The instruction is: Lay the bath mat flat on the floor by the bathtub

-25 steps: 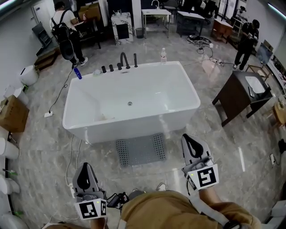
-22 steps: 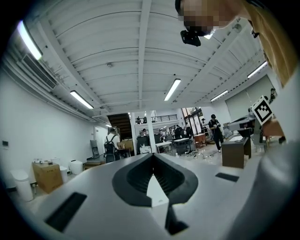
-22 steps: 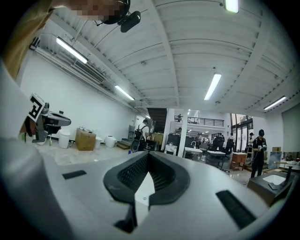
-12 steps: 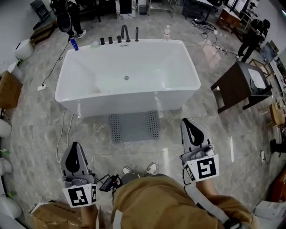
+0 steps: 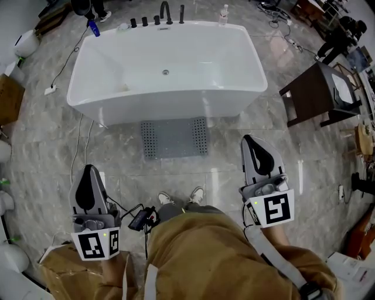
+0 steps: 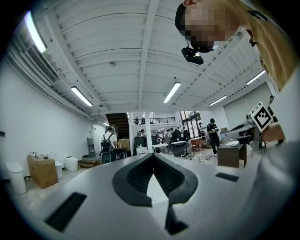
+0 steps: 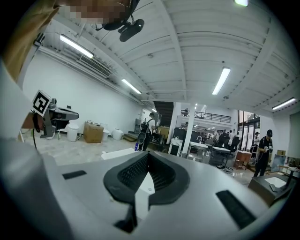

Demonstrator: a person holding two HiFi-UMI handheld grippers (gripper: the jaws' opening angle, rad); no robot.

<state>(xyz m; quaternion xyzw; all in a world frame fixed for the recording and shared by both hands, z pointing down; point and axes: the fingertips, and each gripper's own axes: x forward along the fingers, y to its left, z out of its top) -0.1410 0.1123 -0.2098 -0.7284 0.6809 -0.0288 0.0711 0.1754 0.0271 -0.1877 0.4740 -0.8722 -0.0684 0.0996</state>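
Observation:
A grey bath mat (image 5: 174, 138) with dotted ends lies flat on the marble floor, right against the front wall of the white bathtub (image 5: 170, 108). My left gripper (image 5: 88, 177) hangs at the lower left, well back from the mat, shut and empty. At the right, my right gripper (image 5: 255, 145) is also shut with nothing in it, level with the mat's near edge but off to its side. In the left gripper view the left gripper (image 6: 152, 157) points out across the room, and so does the right gripper (image 7: 146, 156) in its own view.
My shoes (image 5: 179, 197) stand between mat and body. A black cable (image 5: 82, 146) runs over the floor at the left. A dark wooden table (image 5: 319, 96) stands right of the tub. Faucet fittings (image 5: 157, 17) and a bottle (image 5: 223, 14) sit on the tub's far rim.
The head view has tilted further down, so tub and mat sit higher in the picture. My left gripper has risen a little. Both grippers stay shut; the mat has not moved.

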